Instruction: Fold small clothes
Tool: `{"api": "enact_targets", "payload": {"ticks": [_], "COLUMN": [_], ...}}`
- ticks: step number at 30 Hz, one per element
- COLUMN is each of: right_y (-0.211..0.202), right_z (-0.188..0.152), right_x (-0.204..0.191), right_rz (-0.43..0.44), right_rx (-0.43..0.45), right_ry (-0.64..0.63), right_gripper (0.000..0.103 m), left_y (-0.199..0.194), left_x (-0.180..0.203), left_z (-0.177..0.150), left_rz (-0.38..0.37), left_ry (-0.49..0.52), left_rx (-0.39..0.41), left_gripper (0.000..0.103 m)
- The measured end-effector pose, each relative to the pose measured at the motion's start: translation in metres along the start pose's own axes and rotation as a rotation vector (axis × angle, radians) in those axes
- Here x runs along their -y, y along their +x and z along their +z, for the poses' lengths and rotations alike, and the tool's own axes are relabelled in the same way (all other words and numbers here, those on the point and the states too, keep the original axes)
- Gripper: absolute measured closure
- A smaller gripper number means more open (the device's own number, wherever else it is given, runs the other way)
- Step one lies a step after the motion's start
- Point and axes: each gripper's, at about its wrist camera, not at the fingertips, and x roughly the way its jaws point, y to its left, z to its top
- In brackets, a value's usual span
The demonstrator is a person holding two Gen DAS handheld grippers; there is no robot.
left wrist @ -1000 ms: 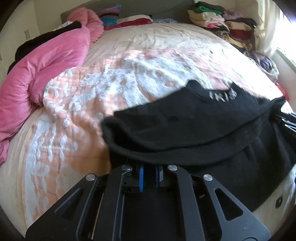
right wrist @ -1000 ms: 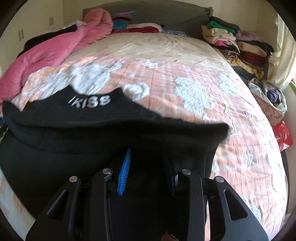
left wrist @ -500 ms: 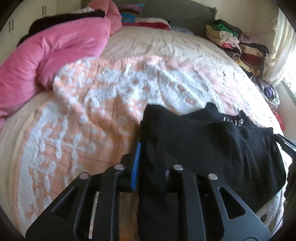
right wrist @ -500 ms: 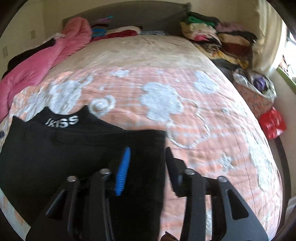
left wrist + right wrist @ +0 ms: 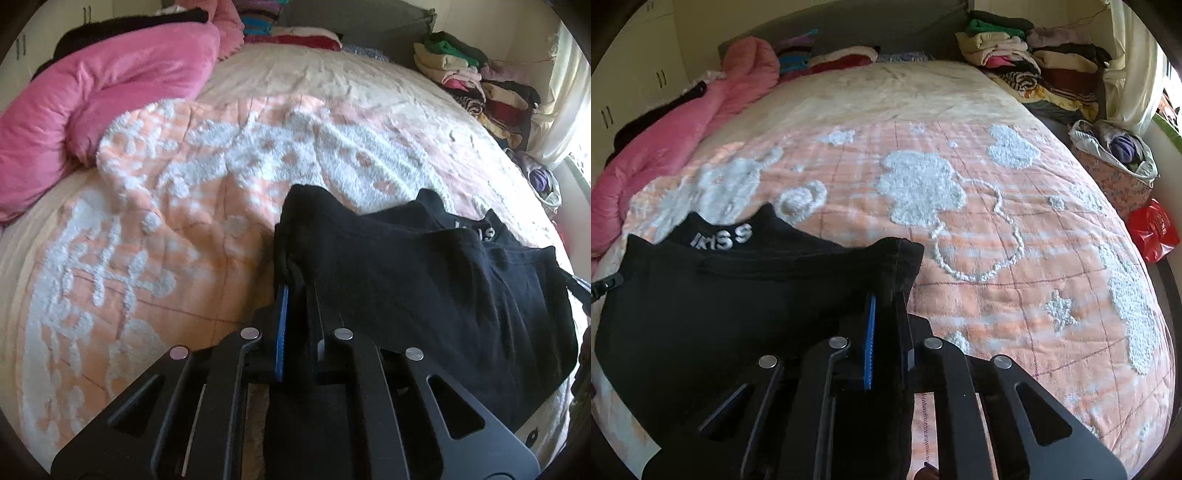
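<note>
Your left gripper (image 5: 297, 295) had its jaws clamped on the left edge of the black garment (image 5: 424, 280), and your right gripper (image 5: 888, 299) had its jaws clamped on the right edge. The garment lay folded on the peach-and-white blanket (image 5: 979, 229) covering the bed, with the pink duvet (image 5: 92, 96) bunched well apart.

We count one black garment (image 5: 424, 280) with white lettering, two grippers, the left gripper (image 5: 297, 295) and the right gripper (image 5: 886, 299), one pink duvet (image 5: 92, 99), one peach-and-white blanket (image 5: 997, 258), one red bag (image 5: 1152, 229), and one heap of folded clothes (image 5: 1015, 55) whose pieces we cannot number.
</note>
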Motion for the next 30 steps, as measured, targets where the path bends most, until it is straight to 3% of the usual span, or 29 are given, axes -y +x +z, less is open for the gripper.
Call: {"api": "enact_targets", "payload": {"ticks": [5,9,20,30], "right_y": [-0.035,-0.046,-0.004,0.006], "right_z": [0.012,0.022,0.010,0.003], "right_x": [0.001,0.005,0.012,0.010], "right_rz": [0.021,0.006,-0.036,-0.096], "right_rx": [0.114,0.166,0.087,0.053], "right_ry": [-0.011,0.002,0.069,0.041], "right_gripper": [0.095,0.095,0.095,0.094], "left_y": [-0.033,-0.042,-0.017,-0.007], "left_x": [-0.007,-0.010,-0.011,-0.011], "left_z": [0.009,0.017,0.007,-0.004], "left_rz": [-0.010,-0.003,0.033,0.043], "left_ry": [-0.007,-0.020,-0.011,-0.001], "left_rx": [0.102,0.140,0.096,0.059], "left_gripper": [0.100,0.100,0.100,0.100]}}
